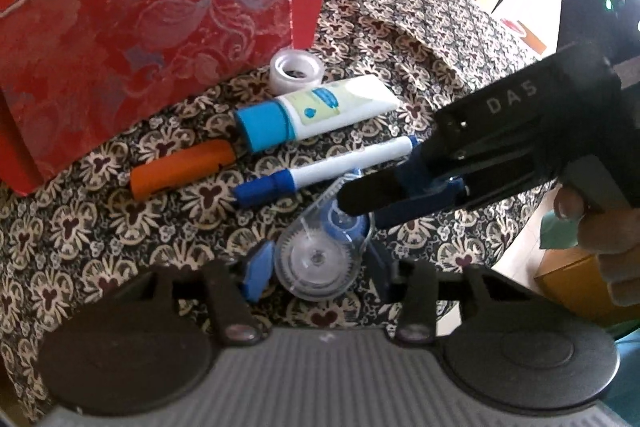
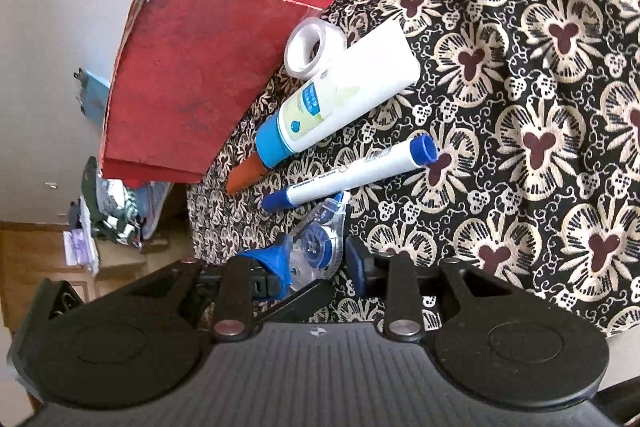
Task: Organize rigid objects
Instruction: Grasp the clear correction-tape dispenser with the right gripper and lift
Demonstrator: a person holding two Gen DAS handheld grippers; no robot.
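Between both grippers sits the tape roller (image 1: 320, 259), long axis toward marker (image 1: 320, 171); left jaws (image 1: 316, 279) apart, right (image 2: 316, 267) too.

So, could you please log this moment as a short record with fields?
surface: patterned tablecloth
container: red box, standing behind the items
row of items: tape roll, white tube, orange marker, blue marker
nearest item: correction tape dispenser
left gripper: open, fingers flanking the dispenser
right gripper: open, also flanking the dispenser
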